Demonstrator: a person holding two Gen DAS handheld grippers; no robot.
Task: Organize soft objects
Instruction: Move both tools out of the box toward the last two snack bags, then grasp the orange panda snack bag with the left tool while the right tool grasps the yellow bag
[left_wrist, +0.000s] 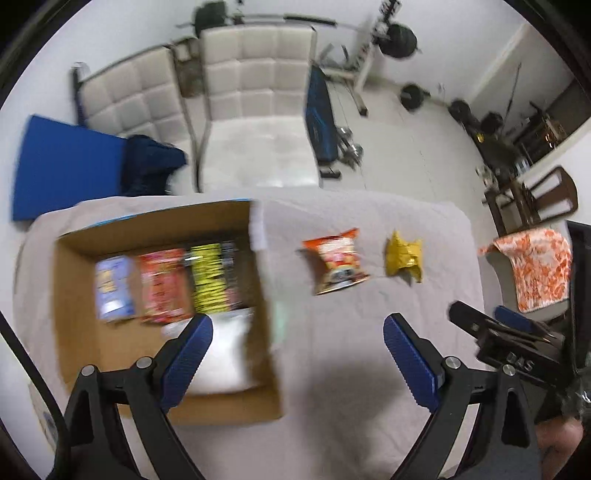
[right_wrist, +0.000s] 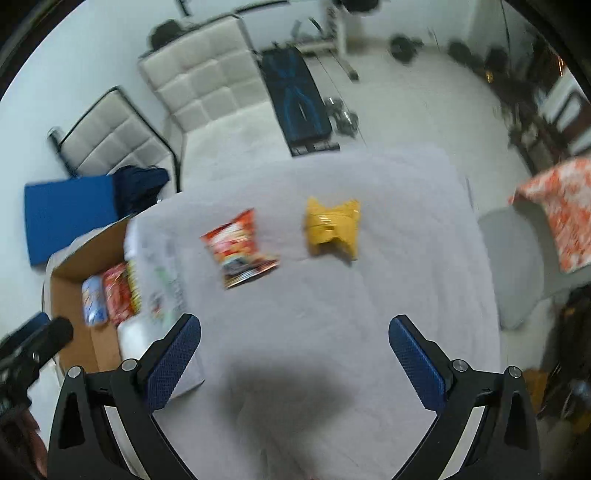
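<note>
An open cardboard box (left_wrist: 77, 302) (right_wrist: 66, 269) stands on the left of a table under a pale cloth (left_wrist: 351, 332) (right_wrist: 332, 314). Inside lie a blue-white packet (left_wrist: 112, 288), a red packet (left_wrist: 162, 284), a yellow-black packet (left_wrist: 212, 277) and a white soft bag (left_wrist: 225, 354). On the cloth to the right lie an orange-red snack bag (left_wrist: 336, 260) (right_wrist: 240, 247) and a crumpled yellow bag (left_wrist: 404, 258) (right_wrist: 332, 227). My left gripper (left_wrist: 297, 336) hovers open over the box's right wall, empty. My right gripper (right_wrist: 295, 336) hovers open over bare cloth, nearer than both bags, empty.
Two white padded chairs (left_wrist: 255, 92) (right_wrist: 207, 77) stand beyond the table, with a blue mat (left_wrist: 62, 166) at the left. A weight bench (left_wrist: 321, 122) and gym gear sit behind. An orange-patterned cloth (left_wrist: 535, 266) (right_wrist: 561, 210) drapes a seat at the right.
</note>
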